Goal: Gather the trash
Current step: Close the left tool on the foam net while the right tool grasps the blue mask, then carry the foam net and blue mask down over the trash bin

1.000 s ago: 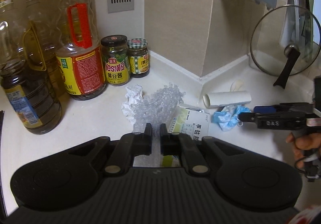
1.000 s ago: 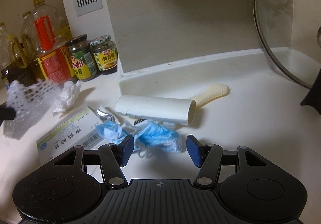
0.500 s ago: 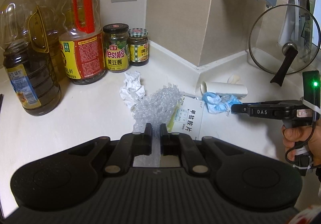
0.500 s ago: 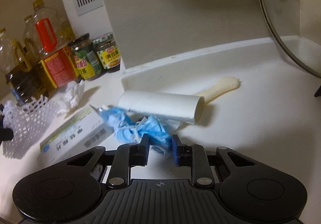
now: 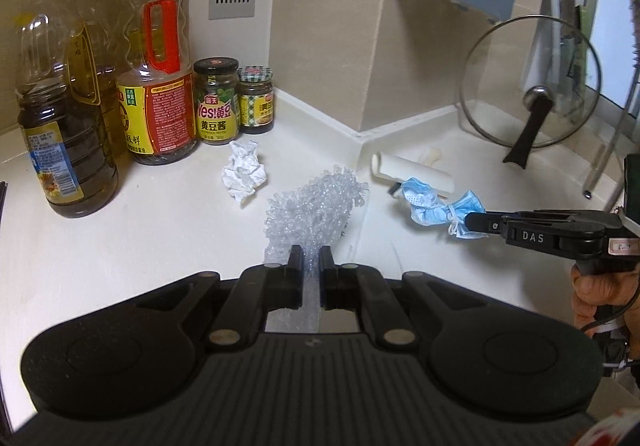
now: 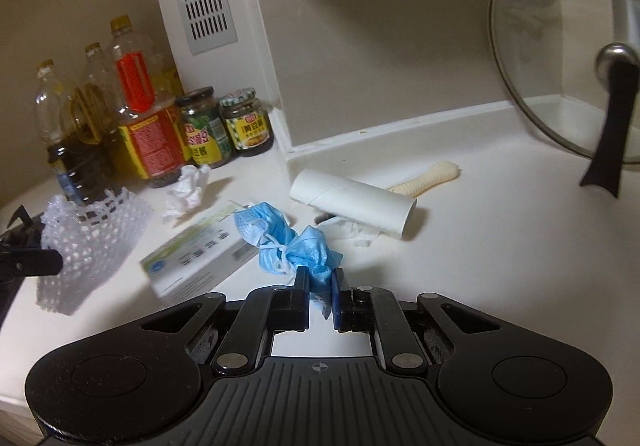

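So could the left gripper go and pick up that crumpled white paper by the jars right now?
Probably not yet: the left gripper is shut on the foam net. The crumpled white paper lies uncovered on the counter, so only its full jaws stand in the way.

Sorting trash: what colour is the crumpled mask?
Light blue mask, clearest in the right wrist view.

Glossy glass lid (image 5: 530, 82), crumpled paper ball (image 5: 244, 171), foam net (image 5: 316, 206)

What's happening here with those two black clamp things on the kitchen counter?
A person is clearing rubbish with a hand-held gripper in each hand. The left gripper is shut on a piece of white foam netting. The right gripper has just closed on a crumpled blue face mask. A paper wad, a cardboard tube and a medicine box lie on the counter.
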{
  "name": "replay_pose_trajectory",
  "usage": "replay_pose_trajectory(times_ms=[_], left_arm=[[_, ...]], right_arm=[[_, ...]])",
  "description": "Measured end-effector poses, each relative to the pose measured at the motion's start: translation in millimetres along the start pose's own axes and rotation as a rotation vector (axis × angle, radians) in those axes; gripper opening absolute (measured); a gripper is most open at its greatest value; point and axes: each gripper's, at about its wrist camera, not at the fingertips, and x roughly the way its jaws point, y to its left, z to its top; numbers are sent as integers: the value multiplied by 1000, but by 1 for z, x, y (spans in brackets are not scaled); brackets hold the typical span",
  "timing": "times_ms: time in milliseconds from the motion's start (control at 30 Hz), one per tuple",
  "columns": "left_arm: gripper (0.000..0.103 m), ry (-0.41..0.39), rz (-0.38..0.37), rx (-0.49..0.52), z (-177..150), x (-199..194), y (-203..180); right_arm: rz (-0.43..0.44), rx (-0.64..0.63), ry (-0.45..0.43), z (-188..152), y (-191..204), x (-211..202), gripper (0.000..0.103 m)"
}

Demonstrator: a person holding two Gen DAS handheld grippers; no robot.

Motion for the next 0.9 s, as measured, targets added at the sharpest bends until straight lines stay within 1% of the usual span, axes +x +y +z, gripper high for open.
replay_pose_trajectory(times_ms=[200, 500, 733, 900], left_arm=[[6, -13, -41, 3, -22, -34, -3], [6, -14, -79, 6, -61, -86, -3], [6, 9, -101, 22, -94, -119, -3], [6, 48, -113, 29, -123, -130, -1]], right_arm=[[-44, 9, -8, -17, 25, -42, 10], [-53, 10, -13, -51, 68, -98, 11], [-58, 21, 10, -87, 103, -129, 11], [-68, 27, 46, -116, 121, -143, 11]])
